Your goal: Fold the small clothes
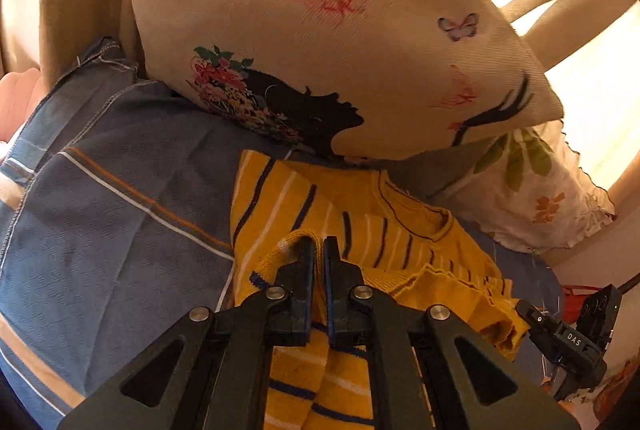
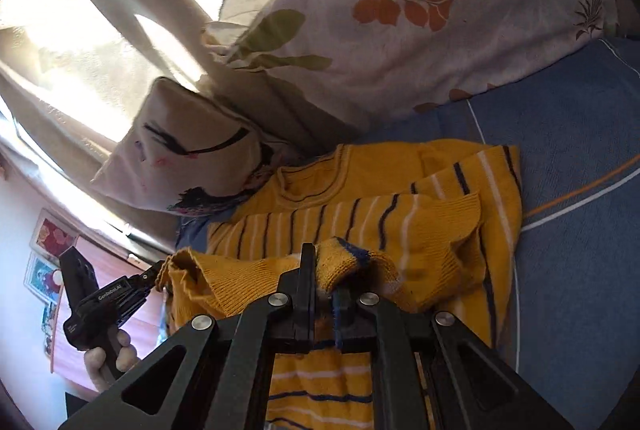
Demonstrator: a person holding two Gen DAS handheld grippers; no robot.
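A small yellow knit sweater (image 1: 360,230) with navy and white stripes lies on a blue bedsheet (image 1: 120,190). My left gripper (image 1: 319,246) is shut on the sweater's lower hem, which hangs down between the fingers. My right gripper (image 2: 324,262) is shut on the other part of the hem of the sweater (image 2: 400,222), with knit bunched over the right finger. The right gripper also shows in the left wrist view (image 1: 520,306) at the sweater's right edge. The left gripper shows in the right wrist view (image 2: 158,272), at the sweater's left edge.
A cream cushion (image 1: 340,30) with butterflies and a woman's profile stands right behind the sweater. A white leaf-print pillow (image 2: 420,22) lies beside it. Bright curtains (image 2: 100,50) hang behind. The blue sheet (image 2: 580,190) extends to the right.
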